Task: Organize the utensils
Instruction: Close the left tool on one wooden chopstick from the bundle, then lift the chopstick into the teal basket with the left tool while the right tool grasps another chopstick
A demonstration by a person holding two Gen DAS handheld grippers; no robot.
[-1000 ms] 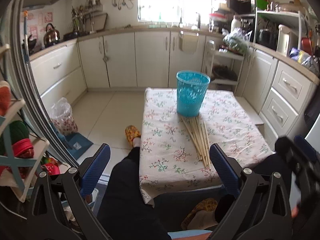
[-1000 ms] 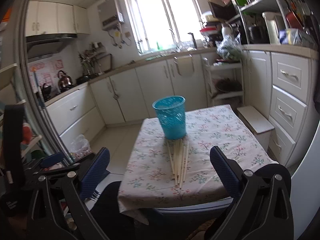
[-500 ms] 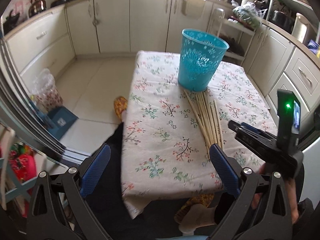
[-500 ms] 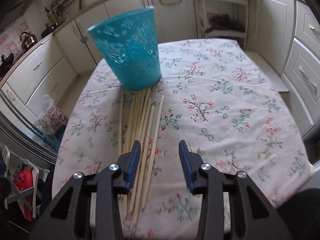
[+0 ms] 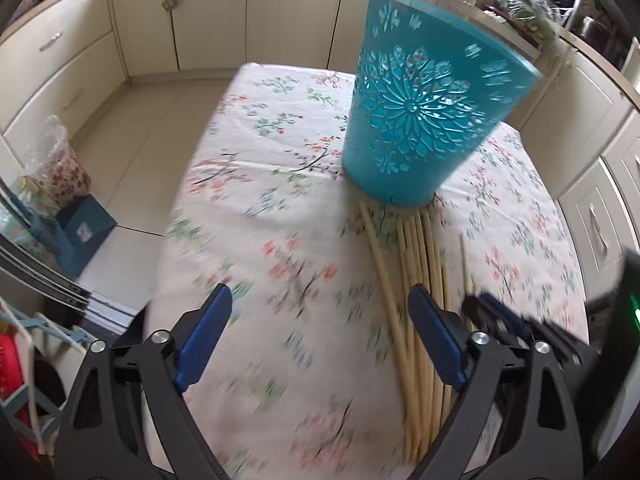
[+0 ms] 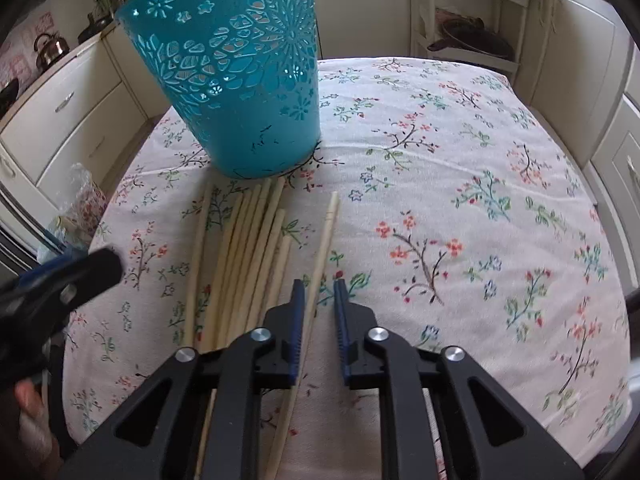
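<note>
A teal perforated basket (image 5: 420, 112) (image 6: 240, 80) stands upright on the floral tablecloth (image 5: 260, 220) (image 6: 460, 160). Several long pale chopsticks (image 5: 416, 280) (image 6: 244, 248) lie in a bundle just in front of it. One chopstick (image 6: 324, 248) lies apart at the bundle's right. My right gripper (image 6: 319, 300) is low over the cloth, its jaws narrowed with a gap, and this chopstick passes between them. My left gripper (image 5: 320, 340) is open wide above the cloth, left of the bundle; its right finger (image 5: 436, 340) overlaps the chopsticks. The right gripper also shows in the left wrist view (image 5: 492, 320).
Cream kitchen cabinets (image 5: 80, 60) line the walls around the table. A shelf rack (image 6: 468, 20) stands behind the table. A plastic bag (image 5: 56, 160) and a blue box (image 5: 84, 232) sit on the floor left of the table.
Both grippers have moved forward and down toward the chopsticks. The right gripper has narrowed its jaws around the single chopstick at the bundle's right.
</note>
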